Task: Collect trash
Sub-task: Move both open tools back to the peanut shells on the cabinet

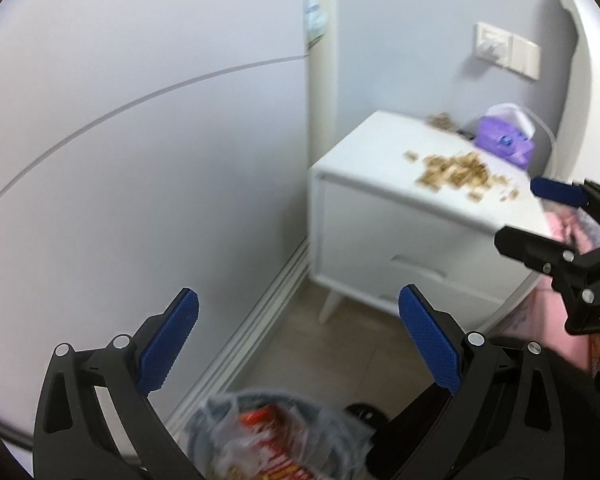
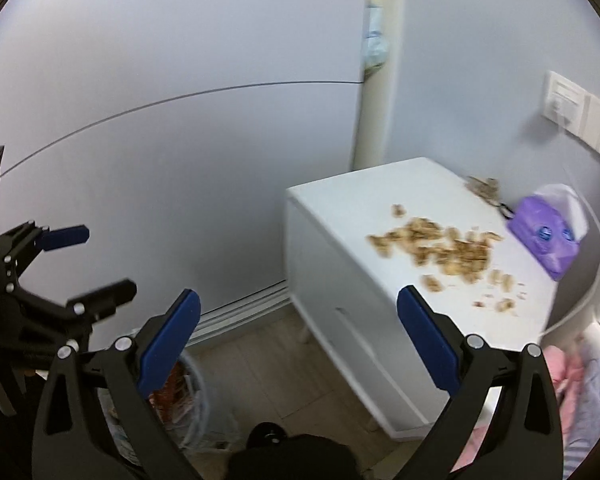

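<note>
A heap of tan shells and crumbs (image 1: 458, 174) (image 2: 440, 250) lies scattered on the white nightstand (image 1: 384, 148) (image 2: 340, 200). A smaller tan pile (image 2: 484, 188) sits by the wall. On the floor below stands a bin with a clear liner (image 1: 268, 436) (image 2: 188, 396) that holds red-and-orange wrappers. My left gripper (image 1: 298, 344) is open and hangs above the bin, holding nothing. My right gripper (image 2: 298, 344) is open too, in the air left of the nightstand's front, also holding nothing; it shows in the left wrist view (image 1: 540, 216).
A purple tissue pack (image 1: 508, 140) (image 2: 548, 240) rests at the nightstand's back, with a white cable (image 2: 596, 240) beside it. Wall sockets (image 2: 580, 116) are above. Pink bedding (image 2: 580, 380) lies at the right. A grey wall and white skirting (image 1: 252, 340) run on the left.
</note>
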A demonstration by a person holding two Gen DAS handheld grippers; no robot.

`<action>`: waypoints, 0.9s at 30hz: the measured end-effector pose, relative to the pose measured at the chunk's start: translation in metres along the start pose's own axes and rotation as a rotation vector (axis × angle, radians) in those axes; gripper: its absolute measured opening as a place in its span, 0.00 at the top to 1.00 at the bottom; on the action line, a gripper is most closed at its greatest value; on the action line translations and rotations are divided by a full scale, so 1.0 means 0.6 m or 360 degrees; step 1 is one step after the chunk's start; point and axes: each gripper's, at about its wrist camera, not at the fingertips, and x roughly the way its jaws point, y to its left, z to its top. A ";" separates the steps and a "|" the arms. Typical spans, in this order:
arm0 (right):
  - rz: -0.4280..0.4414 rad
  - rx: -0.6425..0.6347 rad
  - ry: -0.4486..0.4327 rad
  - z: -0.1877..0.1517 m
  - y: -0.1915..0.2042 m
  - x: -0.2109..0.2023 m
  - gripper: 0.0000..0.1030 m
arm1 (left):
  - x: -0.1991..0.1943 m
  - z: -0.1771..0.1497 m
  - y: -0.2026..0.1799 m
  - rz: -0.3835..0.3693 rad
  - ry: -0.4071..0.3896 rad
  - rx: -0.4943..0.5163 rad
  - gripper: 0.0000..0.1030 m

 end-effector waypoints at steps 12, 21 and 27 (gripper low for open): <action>-0.0246 0.0268 -0.0019 -0.017 -0.189 -0.020 0.07 | 0.050 0.091 -0.140 -0.0254 -0.0060 0.0177 0.06; -0.0160 0.0252 -0.0044 -0.016 -0.238 0.005 0.07 | 0.100 0.131 -0.195 -0.0311 -0.0114 0.0287 0.06; -0.0063 0.0117 -0.0044 -0.009 -0.238 0.033 0.07 | 0.152 0.141 -0.206 -0.0344 -0.0067 0.0297 0.06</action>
